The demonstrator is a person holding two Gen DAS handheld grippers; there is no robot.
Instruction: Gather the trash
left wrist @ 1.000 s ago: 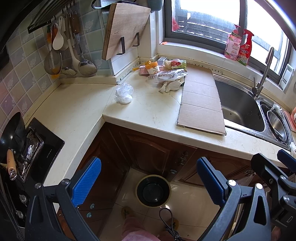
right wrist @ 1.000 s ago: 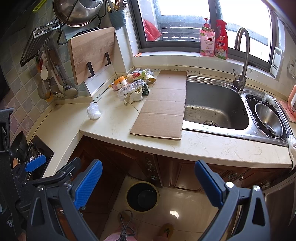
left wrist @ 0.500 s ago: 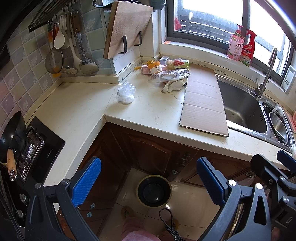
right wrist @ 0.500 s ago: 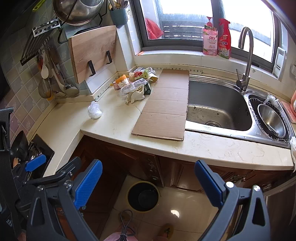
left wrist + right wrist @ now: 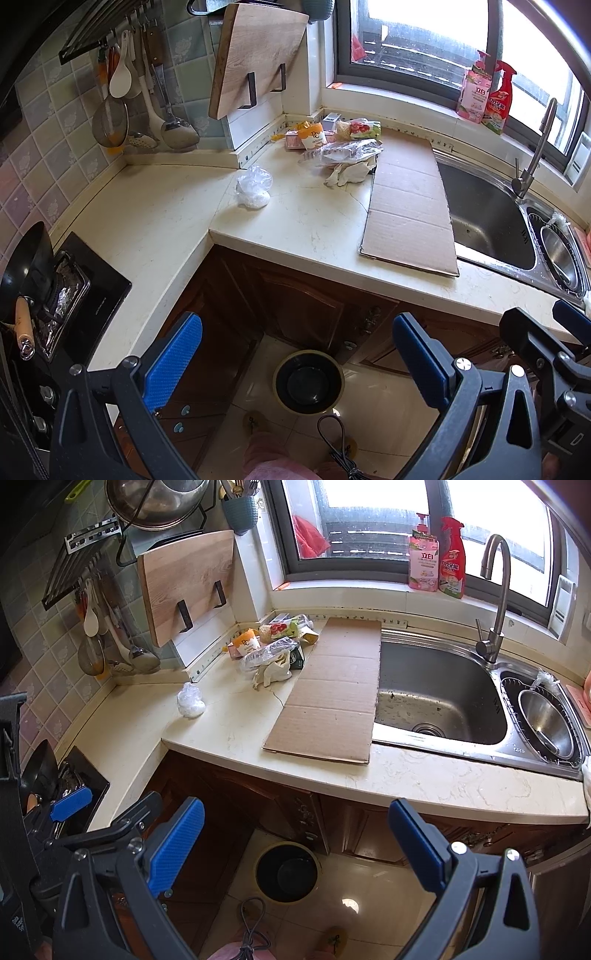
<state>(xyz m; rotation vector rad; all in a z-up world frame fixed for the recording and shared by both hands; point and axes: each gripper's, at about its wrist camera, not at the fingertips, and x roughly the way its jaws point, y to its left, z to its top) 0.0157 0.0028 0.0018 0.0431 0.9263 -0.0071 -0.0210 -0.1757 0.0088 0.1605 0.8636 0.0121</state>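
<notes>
The countertop (image 5: 229,734) carries all the trash, well above and apart from the bin (image 5: 287,872) on the floor, which waits below to receive it. A flattened cardboard sheet (image 5: 334,690) lies beside the sink; wrappers (image 5: 338,146) crowd the corner; a crumpled plastic bag (image 5: 253,186) sits alone. My left gripper (image 5: 295,354) and right gripper (image 5: 295,834) hang back, jaws wide and empty.

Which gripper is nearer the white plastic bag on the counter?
Left. The left gripper hangs just right of the bag; the right gripper sits farther right.
</notes>
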